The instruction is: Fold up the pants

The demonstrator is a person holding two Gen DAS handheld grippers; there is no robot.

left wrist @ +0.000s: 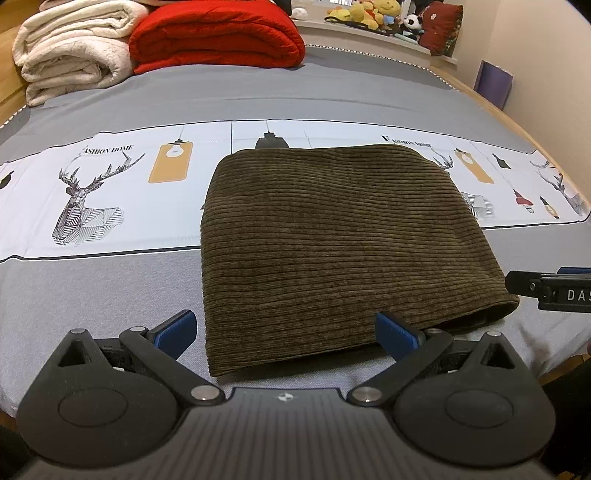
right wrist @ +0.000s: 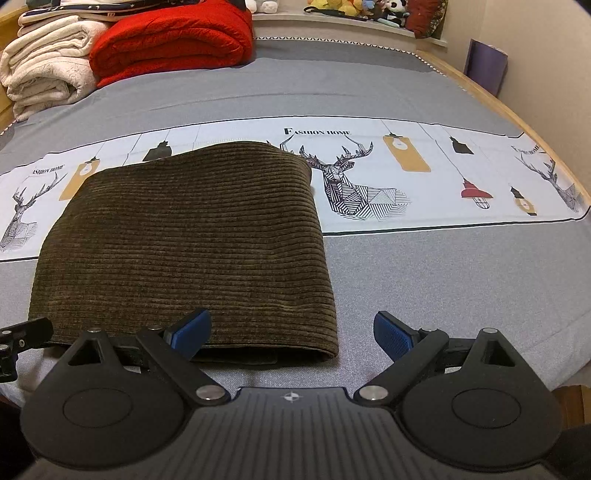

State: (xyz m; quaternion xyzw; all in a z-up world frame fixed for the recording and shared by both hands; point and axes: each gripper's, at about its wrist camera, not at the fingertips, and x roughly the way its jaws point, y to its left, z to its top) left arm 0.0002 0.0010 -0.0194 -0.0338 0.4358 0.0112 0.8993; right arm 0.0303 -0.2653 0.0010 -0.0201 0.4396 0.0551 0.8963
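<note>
The dark olive corduroy pants (left wrist: pixel 332 240) lie folded into a flat rectangle on the grey bed, also shown in the right wrist view (right wrist: pixel 184 251). My left gripper (left wrist: pixel 284 336) is open and empty, just in front of the pants' near edge, its blue pads (left wrist: pixel 177 328) straddling the left near corner. My right gripper (right wrist: pixel 291 332) is open and empty at the pants' near right corner. The right gripper's tip shows at the right edge of the left wrist view (left wrist: pixel 550 290), and the left gripper's tip shows at the left edge of the right wrist view (right wrist: pixel 18 339).
The bed cover (left wrist: pixel 110 295) is grey with a white printed band of deer and lamps. Folded white blankets (left wrist: pixel 74 51) and a red quilt (left wrist: pixel 218 37) lie at the far left. Plush toys (left wrist: pixel 373 13) sit on a ledge behind. The wooden bed edge (left wrist: pixel 535 136) runs along the right.
</note>
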